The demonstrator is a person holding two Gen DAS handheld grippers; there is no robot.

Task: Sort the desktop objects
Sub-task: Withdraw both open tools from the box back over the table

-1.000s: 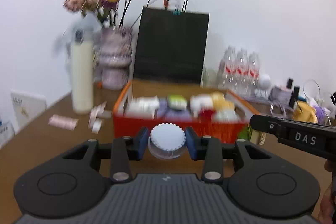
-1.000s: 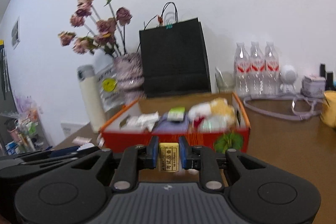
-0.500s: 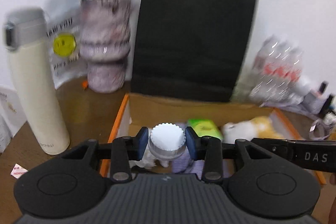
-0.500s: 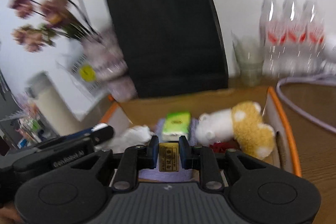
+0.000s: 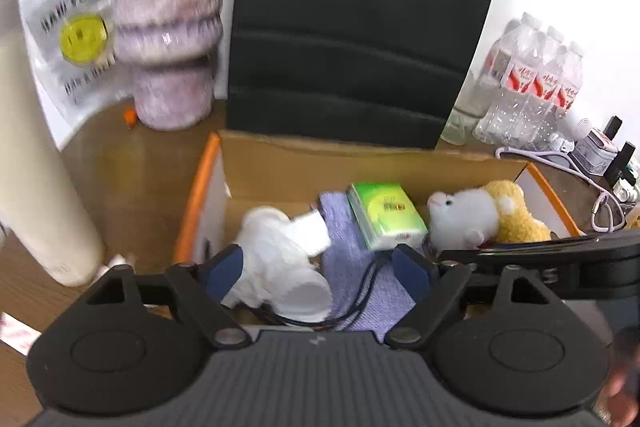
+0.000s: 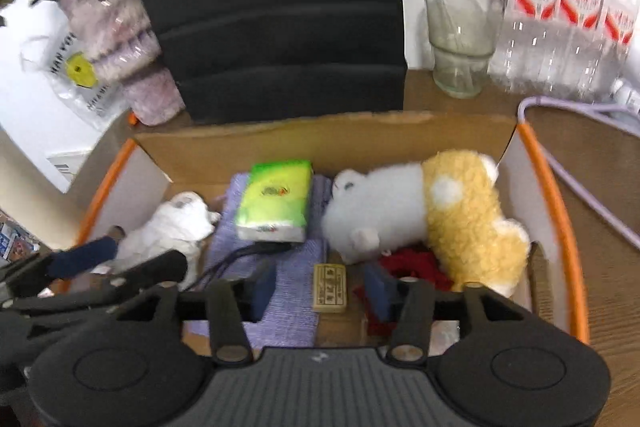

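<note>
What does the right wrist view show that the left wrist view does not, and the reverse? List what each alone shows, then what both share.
Only the right wrist view: the small yellow block lying on the purple cloth between the open right gripper's fingers, a red item under the plush toy, and a glass cup.

Only the left wrist view: the cream flask and the open left gripper.

Both: the orange-rimmed box, green tissue pack, black bag, water bottles.
</note>
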